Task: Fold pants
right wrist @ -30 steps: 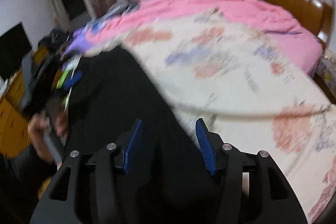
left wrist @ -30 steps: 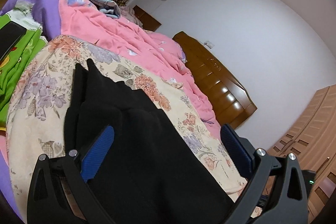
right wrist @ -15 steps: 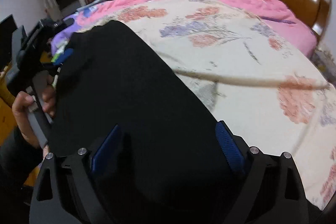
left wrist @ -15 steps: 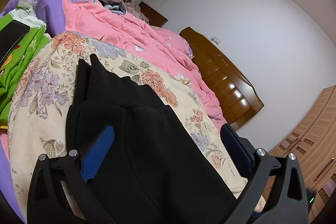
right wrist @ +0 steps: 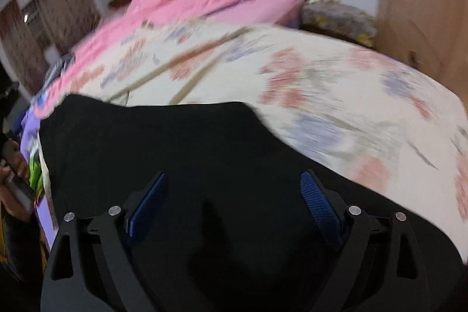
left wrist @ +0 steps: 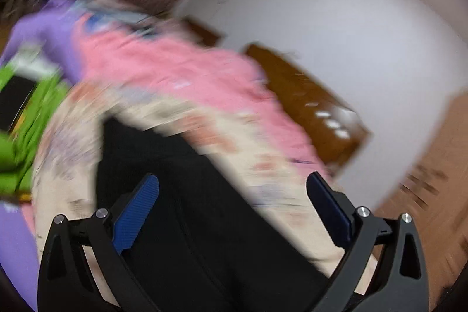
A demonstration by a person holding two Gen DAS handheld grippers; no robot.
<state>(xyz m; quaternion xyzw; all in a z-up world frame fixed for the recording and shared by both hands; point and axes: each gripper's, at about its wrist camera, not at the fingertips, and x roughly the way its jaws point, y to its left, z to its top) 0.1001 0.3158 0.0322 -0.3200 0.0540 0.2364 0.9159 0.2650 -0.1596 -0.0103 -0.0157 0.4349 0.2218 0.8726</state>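
Observation:
The black pants (left wrist: 187, 195) lie folded on the cream floral bedspread (left wrist: 73, 142). In the left wrist view they run from under the gripper away to the left. My left gripper (left wrist: 234, 206) is open, its blue pads wide apart above the pants, holding nothing. In the right wrist view the pants (right wrist: 163, 154) fill the lower half of the frame. My right gripper (right wrist: 234, 201) is open above them, its pads apart and empty. Both views are blurred by motion.
A pink quilt (left wrist: 181, 72) lies beyond the bedspread, with the wooden headboard (left wrist: 310, 104) behind it. Green and purple bedding (left wrist: 26, 113) sits at the left. A wooden wardrobe (right wrist: 421, 2) stands at the right. The hand holding the left gripper (right wrist: 14, 165) shows at the left edge.
My right gripper opened from half shut a second ago and swung right toward the headboard. My left gripper stayed open and is moving fast now, with the view blurred.

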